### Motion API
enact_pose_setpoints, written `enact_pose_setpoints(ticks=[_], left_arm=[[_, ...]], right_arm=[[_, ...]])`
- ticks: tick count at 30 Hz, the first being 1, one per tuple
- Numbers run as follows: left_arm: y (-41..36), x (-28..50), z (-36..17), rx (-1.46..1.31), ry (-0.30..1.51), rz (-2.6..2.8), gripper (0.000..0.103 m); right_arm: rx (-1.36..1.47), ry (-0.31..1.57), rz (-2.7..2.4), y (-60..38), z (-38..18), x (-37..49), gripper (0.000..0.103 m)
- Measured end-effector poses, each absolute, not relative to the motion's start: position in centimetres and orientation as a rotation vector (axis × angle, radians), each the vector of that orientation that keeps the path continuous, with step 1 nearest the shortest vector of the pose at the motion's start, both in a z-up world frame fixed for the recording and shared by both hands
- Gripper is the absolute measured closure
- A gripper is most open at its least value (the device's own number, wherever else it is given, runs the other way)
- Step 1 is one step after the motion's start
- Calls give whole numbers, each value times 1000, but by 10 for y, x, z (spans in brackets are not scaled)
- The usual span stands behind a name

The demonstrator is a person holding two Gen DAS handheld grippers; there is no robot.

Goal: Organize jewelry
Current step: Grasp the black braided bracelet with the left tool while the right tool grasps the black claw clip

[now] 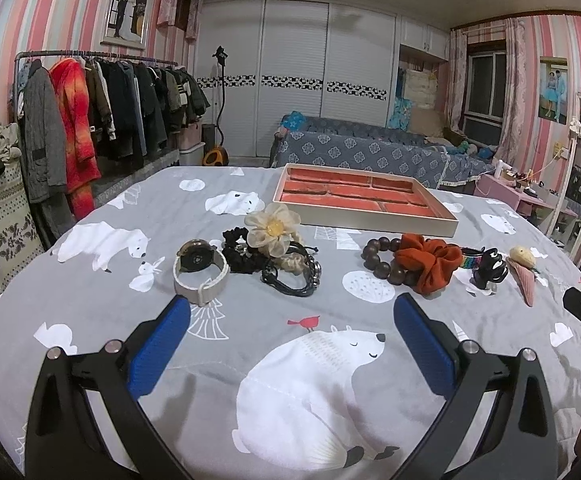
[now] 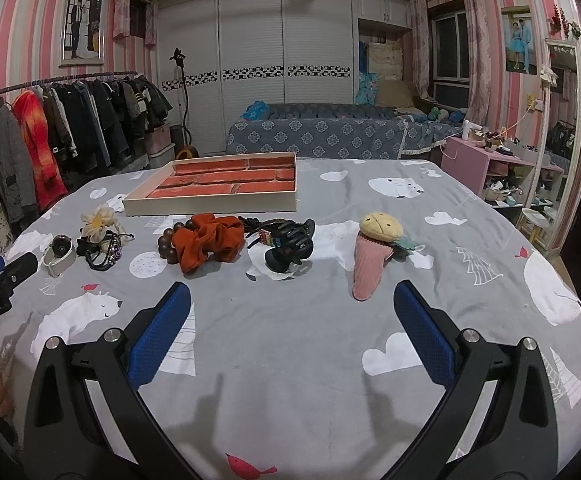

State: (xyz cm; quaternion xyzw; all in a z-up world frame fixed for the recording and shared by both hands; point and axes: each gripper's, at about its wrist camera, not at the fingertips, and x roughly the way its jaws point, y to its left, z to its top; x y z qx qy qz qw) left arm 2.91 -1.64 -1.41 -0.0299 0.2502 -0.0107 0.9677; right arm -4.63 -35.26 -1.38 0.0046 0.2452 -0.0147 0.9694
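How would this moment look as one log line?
left gripper: open, empty | right gripper: open, empty | tray: empty | jewelry: on bedspread

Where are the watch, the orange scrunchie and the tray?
watch [image 1: 197, 259]: left wrist view, on its dial.
orange scrunchie [image 2: 206, 240]: right wrist view, on its folds.
tray [image 2: 210, 202]: right wrist view, on its front wall.

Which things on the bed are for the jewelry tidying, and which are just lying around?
For the job:
watch
bead bracelet
orange scrunchie
flower hair tie
tray

Just there:
clothes rack
sofa
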Motion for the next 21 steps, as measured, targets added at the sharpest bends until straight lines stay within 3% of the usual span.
enact_pose_setpoints(ticks=[12,18,21], left_arm=[[-19,73,-28,-48,616,-12,5],[-18,118,-47,-11,696,26,22],[-14,139,-54,-17,744,39,25]], right_arm=[[24,553,-24,-359,-20,-19,4],[21,533,-37,-361,-13,1,4],[13,541,-40,-361,-14,14,4]])
